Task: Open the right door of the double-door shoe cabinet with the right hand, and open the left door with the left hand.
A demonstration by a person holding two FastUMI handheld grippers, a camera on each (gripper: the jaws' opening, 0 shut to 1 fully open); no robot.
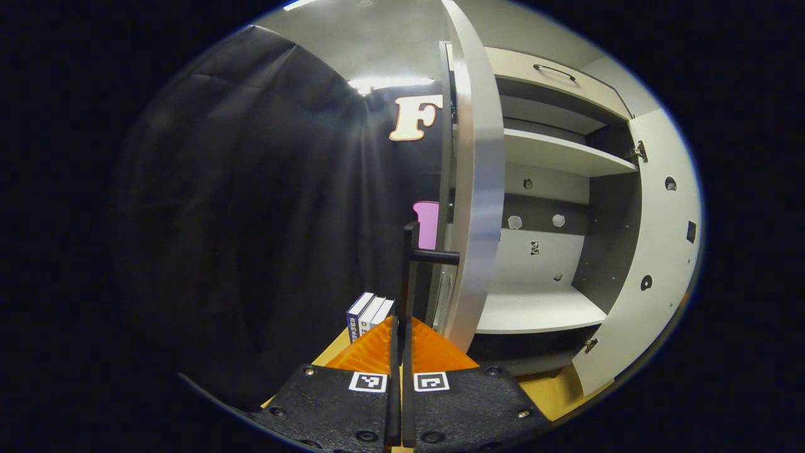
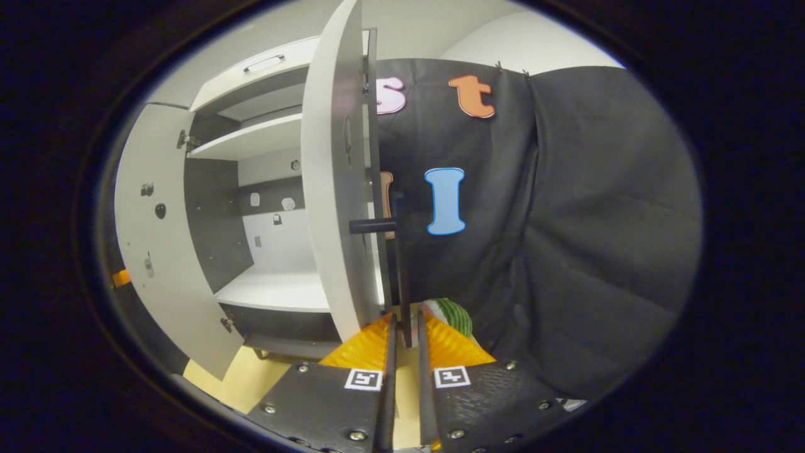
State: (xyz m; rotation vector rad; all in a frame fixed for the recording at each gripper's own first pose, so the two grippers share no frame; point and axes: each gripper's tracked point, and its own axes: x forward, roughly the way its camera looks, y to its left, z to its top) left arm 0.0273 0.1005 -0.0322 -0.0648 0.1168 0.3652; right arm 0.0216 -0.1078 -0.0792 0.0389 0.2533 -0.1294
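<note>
Gripping is established on both doors: in the left gripper view the left tongs point(image 1: 400, 327) are closed on the dark bar handle point(image 1: 410, 277) of the left door point(image 1: 479, 189), and in the right gripper view the right tongs point(image 2: 404, 327) stand nearly closed around the dark bar handle point(image 2: 399, 270) of the right door point(image 2: 333, 189), though whether both fingers press on it cannot be told. Each door is swung outward and appears edge-on to its own camera; the opposite door stands open at the far side of each view. The shoe cabinet point(image 1: 541, 308) shows bare pale shelves point(image 1: 560, 154) and a drawer front point(image 1: 553, 75) with a small pull above them. Each door is judged to be a rigid, flat panel of moderate weight, turning on hinges point(image 1: 638, 151) along its outer edge, so it should follow a fixed arc and resist any pull off that arc. The handle is a slim, stiff, smooth bar standing off the door face on short posts point(image 1: 437, 256); the correct hold is across the bar's mid-length, between the posts, where a slipping grip is stopped by a post. Force should be applied along the arc, not straight back, to avoid loading the hinges. Books point(image 1: 368, 314) stand on the yellow bench point(image 1: 553, 396) near the left door, and a green striped object point(image 2: 453, 314) lies near the right door; both should be considered before further swing.
</note>
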